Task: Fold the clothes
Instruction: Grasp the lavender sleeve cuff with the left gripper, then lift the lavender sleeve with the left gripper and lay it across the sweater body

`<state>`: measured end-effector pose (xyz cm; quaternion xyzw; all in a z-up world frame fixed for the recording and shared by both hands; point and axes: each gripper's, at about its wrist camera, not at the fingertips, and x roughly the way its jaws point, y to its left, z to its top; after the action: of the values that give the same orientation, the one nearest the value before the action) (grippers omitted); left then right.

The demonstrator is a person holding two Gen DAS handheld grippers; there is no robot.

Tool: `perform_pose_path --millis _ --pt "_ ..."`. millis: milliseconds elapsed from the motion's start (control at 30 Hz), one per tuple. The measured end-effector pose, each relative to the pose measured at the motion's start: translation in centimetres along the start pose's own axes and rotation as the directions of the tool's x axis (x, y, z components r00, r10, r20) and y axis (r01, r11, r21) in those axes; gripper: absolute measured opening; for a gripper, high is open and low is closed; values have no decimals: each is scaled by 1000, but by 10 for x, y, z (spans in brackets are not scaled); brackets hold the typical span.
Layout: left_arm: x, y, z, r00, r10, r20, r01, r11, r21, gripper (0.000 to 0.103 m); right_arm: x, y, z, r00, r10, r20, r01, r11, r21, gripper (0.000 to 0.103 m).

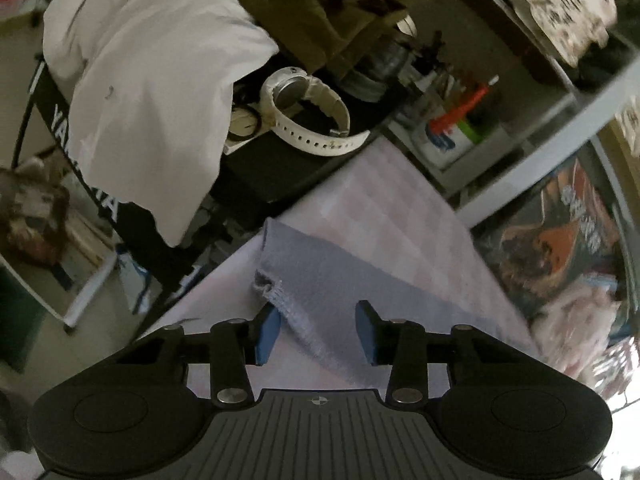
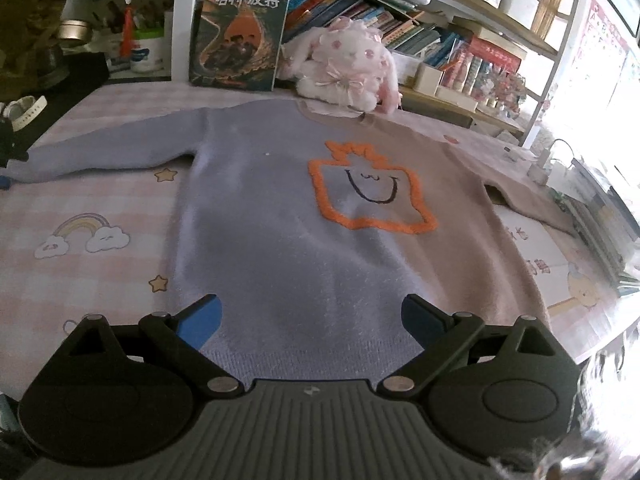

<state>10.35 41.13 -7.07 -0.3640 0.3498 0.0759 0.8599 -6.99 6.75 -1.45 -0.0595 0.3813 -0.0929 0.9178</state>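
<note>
While its jaws stand wide apart at the bottom of the frame, the right gripper (image 2: 311, 320) hovers over the hem of the sweater (image 2: 288, 216), which lies flat and spread across the middle of the counter (image 2: 80, 216), lilac on the left half and beige on the right, an orange outline at its centre. Beyond its collar, at the top of the frame, sit a plush rabbit (image 2: 348, 68) and a book (image 2: 238, 32). Also parted, the left gripper (image 1: 316, 332) straddles the cuff (image 1: 276, 292) of the lilac sleeve at lower centre. Farther off, above centre, lies a white watch (image 1: 308, 112).
</note>
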Motion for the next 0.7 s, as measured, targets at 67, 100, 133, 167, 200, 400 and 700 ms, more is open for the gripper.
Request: perform_pose_path --millis 67,100,133,167,200,400,700 --pt "3 -2 0 1000 -7 3 7 1000 -9 39 1 0 1 1000 1 -2 -1 1000 -7 97" --pt "5 -3 0 1000 -8 3 8 1000 -11 39 1 0 1 1000 1 -1 -1 1000 -10 97" --pt "6 -3 0 1000 -7 3 7 1000 -12 31 1 0 2 1000 0 -1 0 1000 -13 97" --pt "6 -3 0 1000 8 2 -8 1000 -13 23 1 0 3 1000 -1 0 1 1000 -15 97" --pt "7 -2 0 999 34 2 -34 999 -15 8 2 0 3 1000 -3 1 3 1000 -15 97" --pt "0 -3 3 1000 31 7 -31 999 9 3 3 0 7 1000 -4 5 4 1000 -18 97" --pt "-33 -50 -1 993 -75 91 57 979 194 3 7 -14 13 999 27 31 -26 999 -21 97"
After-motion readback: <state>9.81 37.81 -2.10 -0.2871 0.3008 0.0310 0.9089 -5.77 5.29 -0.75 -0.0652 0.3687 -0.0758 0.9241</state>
